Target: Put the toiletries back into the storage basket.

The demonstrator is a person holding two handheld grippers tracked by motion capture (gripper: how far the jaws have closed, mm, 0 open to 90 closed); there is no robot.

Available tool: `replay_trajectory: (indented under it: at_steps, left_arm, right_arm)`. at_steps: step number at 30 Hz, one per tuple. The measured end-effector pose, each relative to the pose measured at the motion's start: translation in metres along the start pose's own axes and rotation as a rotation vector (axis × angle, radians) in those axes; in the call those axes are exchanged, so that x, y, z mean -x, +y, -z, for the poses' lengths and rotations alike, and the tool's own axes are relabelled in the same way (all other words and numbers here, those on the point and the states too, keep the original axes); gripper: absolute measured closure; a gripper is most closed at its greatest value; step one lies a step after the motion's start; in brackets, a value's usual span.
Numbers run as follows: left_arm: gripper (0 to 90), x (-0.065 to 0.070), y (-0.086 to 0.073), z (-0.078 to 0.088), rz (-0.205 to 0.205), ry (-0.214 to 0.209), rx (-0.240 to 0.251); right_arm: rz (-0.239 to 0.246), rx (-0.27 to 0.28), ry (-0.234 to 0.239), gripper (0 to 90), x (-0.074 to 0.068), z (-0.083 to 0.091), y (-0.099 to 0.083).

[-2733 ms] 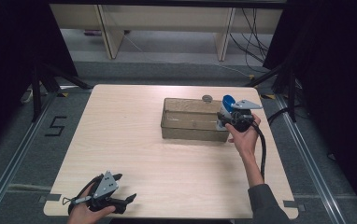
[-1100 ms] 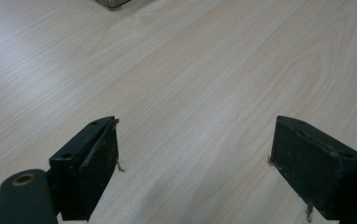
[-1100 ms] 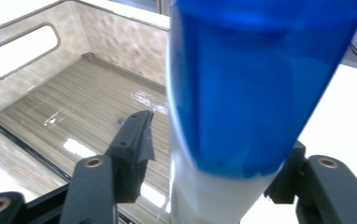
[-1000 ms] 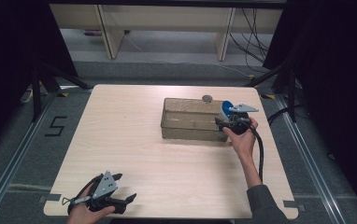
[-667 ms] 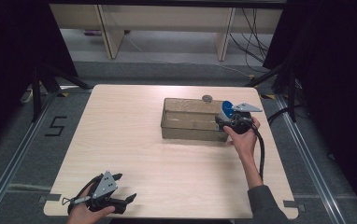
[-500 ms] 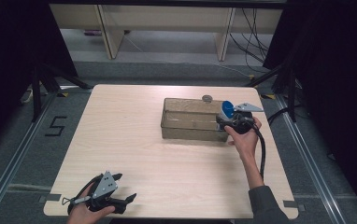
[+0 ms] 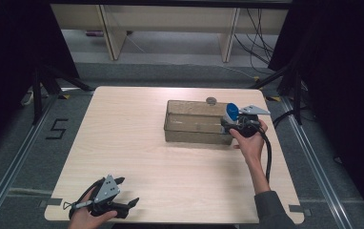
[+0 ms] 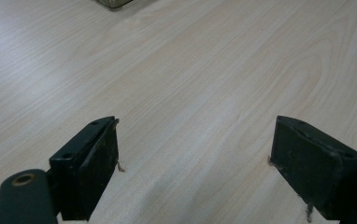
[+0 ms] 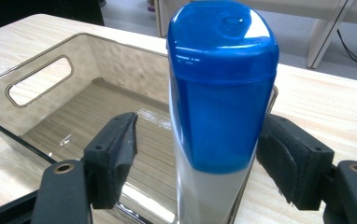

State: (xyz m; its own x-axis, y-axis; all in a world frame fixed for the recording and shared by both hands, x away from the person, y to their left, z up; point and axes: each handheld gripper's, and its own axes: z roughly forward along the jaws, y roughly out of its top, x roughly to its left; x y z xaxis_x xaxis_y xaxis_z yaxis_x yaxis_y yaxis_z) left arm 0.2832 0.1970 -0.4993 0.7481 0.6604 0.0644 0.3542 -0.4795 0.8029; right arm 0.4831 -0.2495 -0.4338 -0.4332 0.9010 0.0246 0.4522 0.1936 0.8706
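Your right gripper [image 9: 197,158] has just been opening; bottle [image 9: 221,93] between its jaws, released upright in bin [image 9: 41,100]. Withdrawal remains. Left gripper [image 8: 195,154] open, idle.

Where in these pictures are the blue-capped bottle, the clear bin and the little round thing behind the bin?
Blue-capped bottle [image 9: 223,88]: right gripper view, on its blue cap.
Clear bin [image 7: 189,134]: high view, on its near wall.
Small round thing [image 7: 211,100]: high view, on its top, just behind the bin.
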Motion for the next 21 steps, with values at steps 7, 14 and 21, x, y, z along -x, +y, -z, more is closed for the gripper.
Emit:
replay_trajectory:
  at_steps: [7, 14, 21]
  left_arm:
    - [14.9, 0.0014, 0.0001, -0.0005, 0.02, -0.006, 0.017]
    - [14.9, 0.0018, 0.0, -0.0006, 0.023, -0.006, 0.021]
    - [14.9, 0.0017, 0.0002, -0.0005, 0.025, -0.005, 0.023]
  right_arm:
    - [-0.007, 0.003, 0.003, 29.5, -0.0005, 0.0017, 0.0002]
    - [-0.02, 0.016, 0.003, 28.4, -0.001, 0.0029, 0.0001]
    - [-0.022, 0.017, -0.008, 27.3, -0.0015, 0.0055, 0.0005]
